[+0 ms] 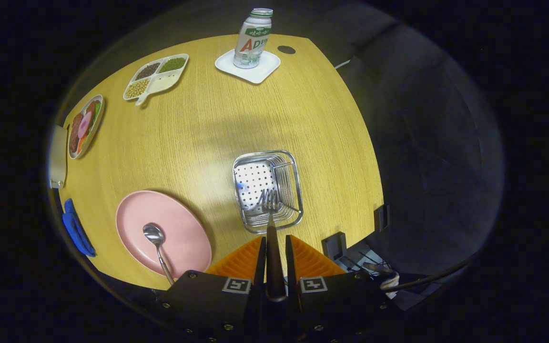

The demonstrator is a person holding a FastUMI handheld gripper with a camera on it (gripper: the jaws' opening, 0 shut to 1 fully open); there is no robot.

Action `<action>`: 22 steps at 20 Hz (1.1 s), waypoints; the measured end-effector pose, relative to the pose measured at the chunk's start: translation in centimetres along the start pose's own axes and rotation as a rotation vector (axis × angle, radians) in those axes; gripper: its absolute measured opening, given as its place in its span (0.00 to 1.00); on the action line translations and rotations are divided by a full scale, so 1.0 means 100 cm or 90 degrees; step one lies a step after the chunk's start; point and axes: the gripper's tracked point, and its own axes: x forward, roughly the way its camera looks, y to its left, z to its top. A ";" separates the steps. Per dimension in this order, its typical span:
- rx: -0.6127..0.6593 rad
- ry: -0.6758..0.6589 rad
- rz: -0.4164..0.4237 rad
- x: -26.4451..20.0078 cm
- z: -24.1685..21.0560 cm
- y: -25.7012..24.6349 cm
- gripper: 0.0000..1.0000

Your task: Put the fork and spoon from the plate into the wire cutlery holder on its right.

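Fork clamped in jaws | tines ahead, over wire holder

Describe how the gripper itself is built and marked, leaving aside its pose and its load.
The gripper has two ridged, wedge-shaped fingers mounted on a black body studded with small screws. Each side carries a square black-and-white tag. A dark cable trails off beside it.

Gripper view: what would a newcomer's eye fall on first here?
The fork, clamped between the fingers of the gripper, its tines poised over the wire cutlery holder. Next, the pink plate left of the holder, with the spoon lying on it. Beyond them, a bottle stands on a white coaster.
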 end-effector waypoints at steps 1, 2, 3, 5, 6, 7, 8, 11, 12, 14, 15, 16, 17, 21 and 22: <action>0.005 -0.007 0.006 -0.003 0.002 0.002 0.23; 0.010 -0.014 0.008 -0.007 0.003 0.004 0.23; 0.012 -0.018 0.006 -0.011 0.004 0.004 0.23; 0.010 -0.027 0.000 -0.018 0.004 0.003 0.23; 0.011 -0.034 0.000 -0.021 0.005 0.005 0.23; 0.012 -0.039 0.000 -0.024 0.005 0.007 0.23; 0.013 -0.044 -0.001 -0.028 0.005 0.008 0.23; 0.013 -0.062 -0.002 -0.037 0.005 0.014 0.23; 0.014 -0.070 0.003 -0.040 0.006 0.019 0.23; 0.013 -0.083 0.010 -0.046 0.004 0.029 0.23; 0.011 -0.086 0.013 -0.048 0.002 0.035 0.23; 0.007 -0.088 0.016 -0.049 0.000 0.041 0.23; 0.000 -0.090 0.019 -0.052 -0.002 0.048 0.23; -0.030 -0.097 0.025 -0.058 -0.011 0.074 0.23; -0.038 -0.099 0.026 -0.059 -0.013 0.080 0.23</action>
